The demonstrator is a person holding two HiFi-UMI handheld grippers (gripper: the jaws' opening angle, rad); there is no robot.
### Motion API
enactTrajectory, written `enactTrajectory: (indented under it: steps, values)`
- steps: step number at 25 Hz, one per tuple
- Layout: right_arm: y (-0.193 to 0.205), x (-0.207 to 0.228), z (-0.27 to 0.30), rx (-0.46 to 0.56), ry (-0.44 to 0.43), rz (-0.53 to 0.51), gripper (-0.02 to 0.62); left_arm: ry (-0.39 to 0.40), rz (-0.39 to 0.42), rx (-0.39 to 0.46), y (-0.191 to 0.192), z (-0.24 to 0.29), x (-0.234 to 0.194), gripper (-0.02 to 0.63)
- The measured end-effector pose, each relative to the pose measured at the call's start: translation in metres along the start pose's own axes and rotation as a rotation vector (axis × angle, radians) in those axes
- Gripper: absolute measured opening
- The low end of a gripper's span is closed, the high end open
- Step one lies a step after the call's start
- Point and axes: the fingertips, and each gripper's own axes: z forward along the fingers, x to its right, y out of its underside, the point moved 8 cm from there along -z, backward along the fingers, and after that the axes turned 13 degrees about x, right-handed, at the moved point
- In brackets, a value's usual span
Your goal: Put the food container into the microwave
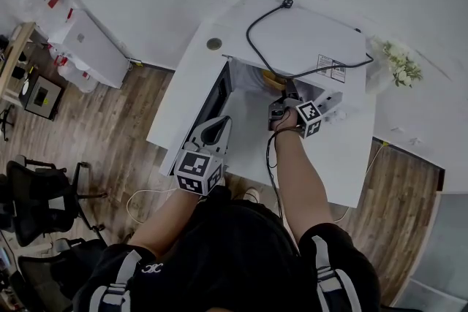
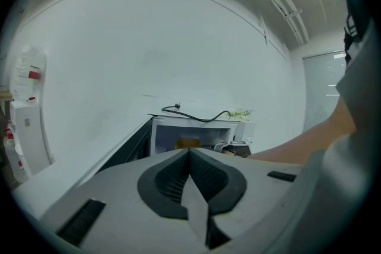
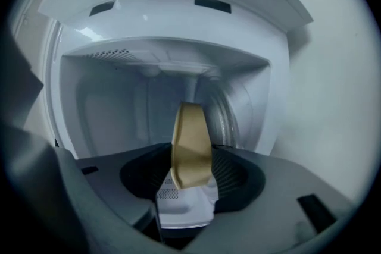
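Food container [image 3: 190, 146], tan, shallow and smooth-walled, being pinched by its rim and hanging at the open mouth of the boxy white microwave [image 1: 307, 40]; appearing edge-on in the right gripper view, with the pale cavity opening just behind it. Not possible to tell whether touching the cavity floor.

Spreading beneath everything, brown wood-plank floor [image 1: 110, 120]. Standing on it against the white wall, flat white table [image 1: 336, 164], carrying the microwave on its far half. Swinging out to the left of the cavity, dark-windowed microwave door [image 1: 218, 95], standing wide open.

Hovering over the table's near left part, just beside the open door, grey left gripper [image 2: 190, 154] with its marker cube, pointing toward the cavity, its two ribbed dark fingers pressing together tip to tip with nothing between them. Reaching in at the cavity's mouth, grey right gripper [image 3: 191, 171], its fingers clamping the food container from both sides.

Looping across the microwave's top and trailing off its right side, thin black power cable [image 1: 287, 4], its plug lying near the back edge.
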Motion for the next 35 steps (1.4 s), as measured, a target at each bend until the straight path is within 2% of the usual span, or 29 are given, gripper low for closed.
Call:
enactTrajectory:
  steps: [5, 10, 14, 17, 18, 20, 22, 23, 25, 27, 30, 35]
  values:
    - [-0.006, -0.006, -0.001, 0.014, 0.035, -0.129, 0.222, 0.009, -0.011, 0.0, -0.001, 0.004, -0.003, 0.003]
    - [-0.008, -0.011, -0.001, -0.024, 0.064, -0.354, 0.221, 0.038, -0.015, -0.005, 0.002, 0.011, 0.001, 0.003]
    - [-0.007, -0.022, -0.002, -0.039, 0.053, -0.532, 0.282, 0.053, -0.016, -0.001, 0.001, 0.014, 0.002, 0.003]
    - [-0.006, -0.027, -0.008, -0.048, 0.022, -0.605, 0.288, 0.056, -0.018, 0.004, -0.001, 0.017, 0.002, 0.003]
    - [-0.007, -0.028, -0.013, -0.047, 0.015, -0.636, 0.277, 0.058, -0.019, 0.006, -0.001, 0.019, 0.002, 0.003]
    - [-0.009, -0.03, -0.024, -0.042, 0.002, -0.737, 0.19, 0.063, -0.022, 0.011, -0.001, 0.022, 0.004, 0.003]
    - [-0.01, -0.037, -0.038, -0.033, -0.031, -0.901, 0.096, 0.07, -0.026, 0.016, -0.002, 0.024, 0.006, 0.003]
    - [-0.01, -0.042, -0.046, -0.027, -0.056, -0.999, 0.078, 0.075, -0.028, 0.019, -0.003, 0.025, 0.007, 0.003]
    - [-0.008, -0.055, -0.062, -0.013, -0.112, -1.175, 0.002, 0.085, -0.032, 0.026, -0.004, 0.028, 0.01, 0.003]
    - [-0.007, -0.069, -0.077, -0.004, -0.174, -1.293, 0.002, 0.096, -0.038, 0.032, -0.005, 0.031, 0.014, 0.003]
    - [-0.006, -0.088, -0.1, 0.01, -0.259, -1.402, 0.002, 0.113, -0.046, 0.04, -0.006, 0.037, 0.02, 0.003]
    - [-0.013, -0.113, -0.141, 0.038, -0.348, -1.48, 0.0, 0.141, -0.056, 0.058, -0.007, 0.043, 0.029, 0.003]
